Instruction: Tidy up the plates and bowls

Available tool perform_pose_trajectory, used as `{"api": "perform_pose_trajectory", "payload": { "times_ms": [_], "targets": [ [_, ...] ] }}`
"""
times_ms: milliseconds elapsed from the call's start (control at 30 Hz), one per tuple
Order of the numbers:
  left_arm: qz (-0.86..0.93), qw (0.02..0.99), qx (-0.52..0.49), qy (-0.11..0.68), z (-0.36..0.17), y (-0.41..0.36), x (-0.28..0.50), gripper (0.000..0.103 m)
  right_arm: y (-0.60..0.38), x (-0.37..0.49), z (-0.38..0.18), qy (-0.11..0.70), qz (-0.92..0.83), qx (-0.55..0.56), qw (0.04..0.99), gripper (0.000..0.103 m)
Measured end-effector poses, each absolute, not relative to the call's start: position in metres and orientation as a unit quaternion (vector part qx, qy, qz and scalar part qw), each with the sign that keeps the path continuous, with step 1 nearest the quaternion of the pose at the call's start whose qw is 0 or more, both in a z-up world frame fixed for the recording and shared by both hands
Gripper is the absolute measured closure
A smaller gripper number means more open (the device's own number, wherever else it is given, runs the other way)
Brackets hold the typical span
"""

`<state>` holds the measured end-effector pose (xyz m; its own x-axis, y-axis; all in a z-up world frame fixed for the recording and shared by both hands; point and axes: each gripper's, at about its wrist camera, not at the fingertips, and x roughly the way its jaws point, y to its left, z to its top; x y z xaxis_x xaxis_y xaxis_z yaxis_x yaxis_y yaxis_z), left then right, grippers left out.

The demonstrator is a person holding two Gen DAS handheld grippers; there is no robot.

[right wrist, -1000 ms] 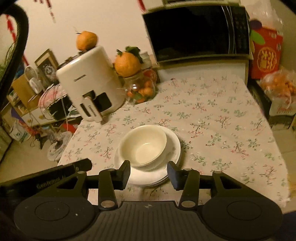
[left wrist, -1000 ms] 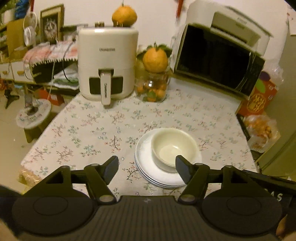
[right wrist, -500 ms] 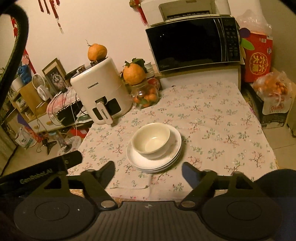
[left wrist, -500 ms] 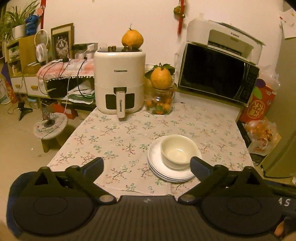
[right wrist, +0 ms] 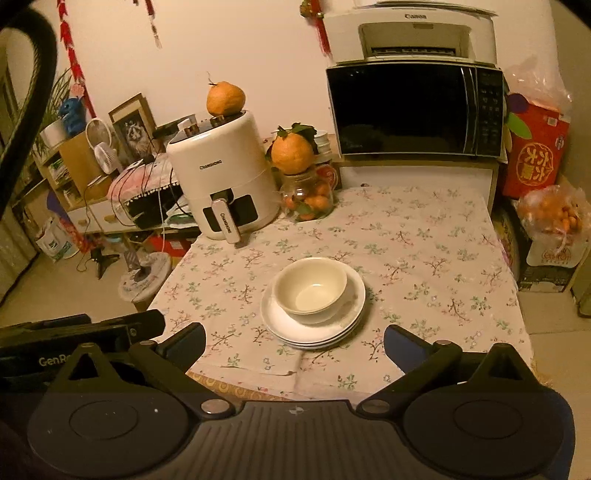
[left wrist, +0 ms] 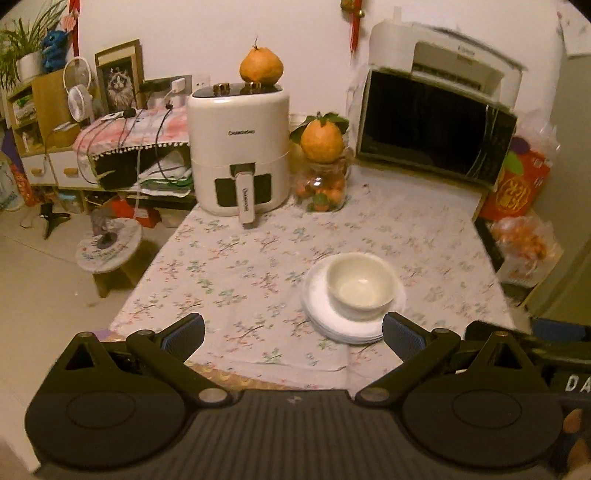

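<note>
warm dim light on a pale wall (right wrist: 221, 44); beige floor (left wrist: 44, 295); a floral-clothed table (right wrist: 424, 251); a cluttered wooden shelf (left wrist: 40, 107) and low stool (left wrist: 109, 247) at left.

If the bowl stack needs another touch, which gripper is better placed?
Probably right. The bowl on the plates sits centred ahead of the open right gripper; from the open left gripper it lies off toward one finger.

place: lived-in home, a dining corner
table: floral tablecloth (right wrist: 424, 251)
appliances: white air fryer (right wrist: 221, 177), black microwave (right wrist: 413, 109) with a Canon printer (right wrist: 410, 33) on top
food: glass jar of small oranges (right wrist: 308, 197), bagged oranges (right wrist: 552, 216)
decor: framed cat picture (left wrist: 120, 79), red hanging ornaments (right wrist: 72, 55), potted plant (left wrist: 22, 44)
</note>
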<state>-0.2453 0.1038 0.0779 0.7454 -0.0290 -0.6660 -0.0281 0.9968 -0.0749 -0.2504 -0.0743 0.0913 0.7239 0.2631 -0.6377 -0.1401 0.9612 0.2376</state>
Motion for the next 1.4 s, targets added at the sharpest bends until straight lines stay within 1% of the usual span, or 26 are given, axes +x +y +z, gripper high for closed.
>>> {"api": "perform_pose_trajectory", "payload": {
  "times_ms": [267, 1400],
  "targets": [
    [-0.009, 0.934, -0.033, 0.356, 0.0771, 0.1032, -0.2467, 0.0, -0.0794, -0.2466, 0.0904, 0.353, 0.095, 0.11, 0.924, 0.002],
    [-0.015, 0.933, -0.028, 0.357, 0.0772, 0.0974, -0.2394, 0.0, -0.0796, -0.2438, 0.0886, 0.354, 0.082, 0.104, 0.926, 0.002]
  ]
}}
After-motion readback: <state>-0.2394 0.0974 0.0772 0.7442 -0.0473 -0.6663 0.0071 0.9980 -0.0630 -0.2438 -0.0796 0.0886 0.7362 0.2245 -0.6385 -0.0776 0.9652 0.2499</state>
